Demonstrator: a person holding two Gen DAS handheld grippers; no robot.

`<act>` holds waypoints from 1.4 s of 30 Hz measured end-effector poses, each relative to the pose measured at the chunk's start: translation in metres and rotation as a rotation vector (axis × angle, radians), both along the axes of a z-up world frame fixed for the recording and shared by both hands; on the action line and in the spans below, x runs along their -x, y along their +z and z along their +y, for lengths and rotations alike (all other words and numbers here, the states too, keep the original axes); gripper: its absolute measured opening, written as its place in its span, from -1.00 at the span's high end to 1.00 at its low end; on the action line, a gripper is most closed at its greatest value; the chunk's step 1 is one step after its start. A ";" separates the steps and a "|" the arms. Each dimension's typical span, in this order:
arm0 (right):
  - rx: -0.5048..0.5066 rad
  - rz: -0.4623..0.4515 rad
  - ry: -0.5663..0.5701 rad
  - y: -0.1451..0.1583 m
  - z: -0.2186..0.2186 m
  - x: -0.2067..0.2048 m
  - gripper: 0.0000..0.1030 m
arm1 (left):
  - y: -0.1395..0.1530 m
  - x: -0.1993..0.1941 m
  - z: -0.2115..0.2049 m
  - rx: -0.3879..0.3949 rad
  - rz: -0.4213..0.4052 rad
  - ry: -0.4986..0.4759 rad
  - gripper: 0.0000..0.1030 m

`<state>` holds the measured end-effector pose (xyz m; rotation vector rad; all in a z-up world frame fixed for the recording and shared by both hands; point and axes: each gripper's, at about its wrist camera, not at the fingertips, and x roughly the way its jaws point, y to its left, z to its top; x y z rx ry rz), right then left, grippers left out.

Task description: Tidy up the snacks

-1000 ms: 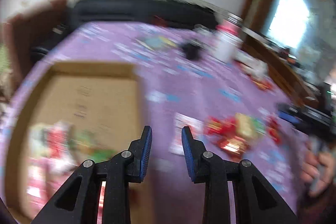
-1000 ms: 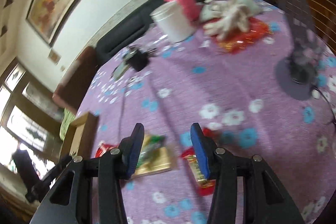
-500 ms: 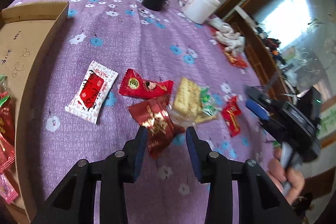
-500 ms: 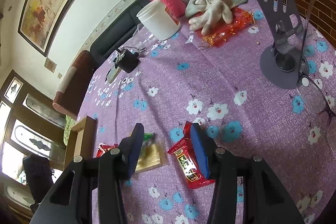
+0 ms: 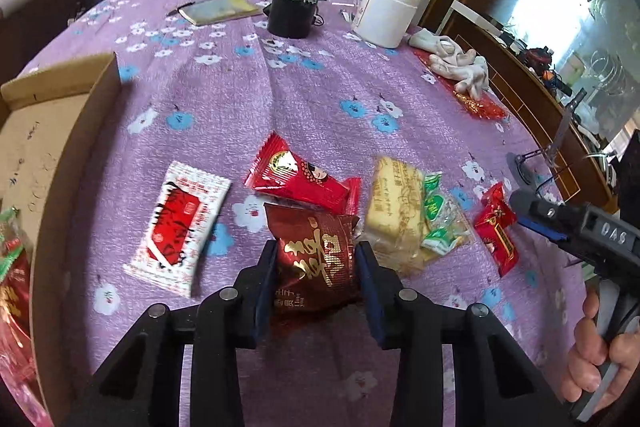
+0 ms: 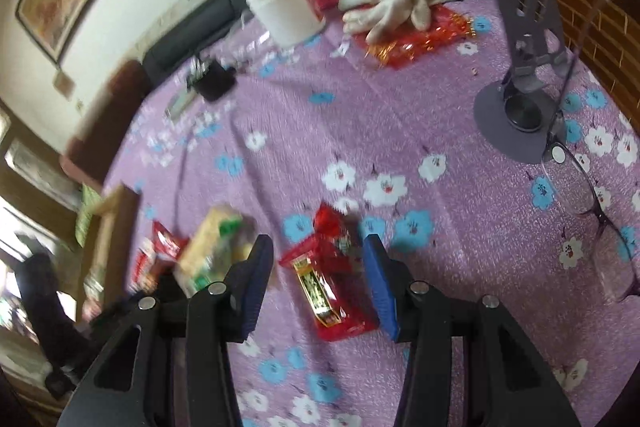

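Progress: partly done, by my reading. The cardboard box [image 5: 60, 131] at the left edge of the table already holds a few packets, red and green wrappers [image 5: 12, 267] at its near end; its far end shows bare cardboard.

Left to sort, all loose on the purple floral tablecloth [image 5: 280, 95] right of the box:
- white-and-red packet [image 5: 180, 227], nearest the box
- bright red packet [image 5: 300, 179]
- dark red packet with gold lettering [image 5: 316, 259]
- yellow biscuit pack [image 5: 396, 211] with green wrapper
- small red candy packet [image 6: 332, 275], far right

Left gripper [image 5: 316, 263]: jaws apart, straddling the dark red packet; have just been opening; pads close to its edges, clamping not evident.
Right gripper [image 6: 320, 267]: jaws apart, astride the small red candy packet, gaps visible both sides.

White tub [image 5: 386, 11]: lidded, contents unseen.
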<state>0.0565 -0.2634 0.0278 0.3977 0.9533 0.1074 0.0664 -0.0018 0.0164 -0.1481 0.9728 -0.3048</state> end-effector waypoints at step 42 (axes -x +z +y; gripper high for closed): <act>0.052 -0.302 0.327 0.013 0.096 0.013 0.64 | 0.029 0.014 0.006 -0.057 -0.240 -0.009 0.23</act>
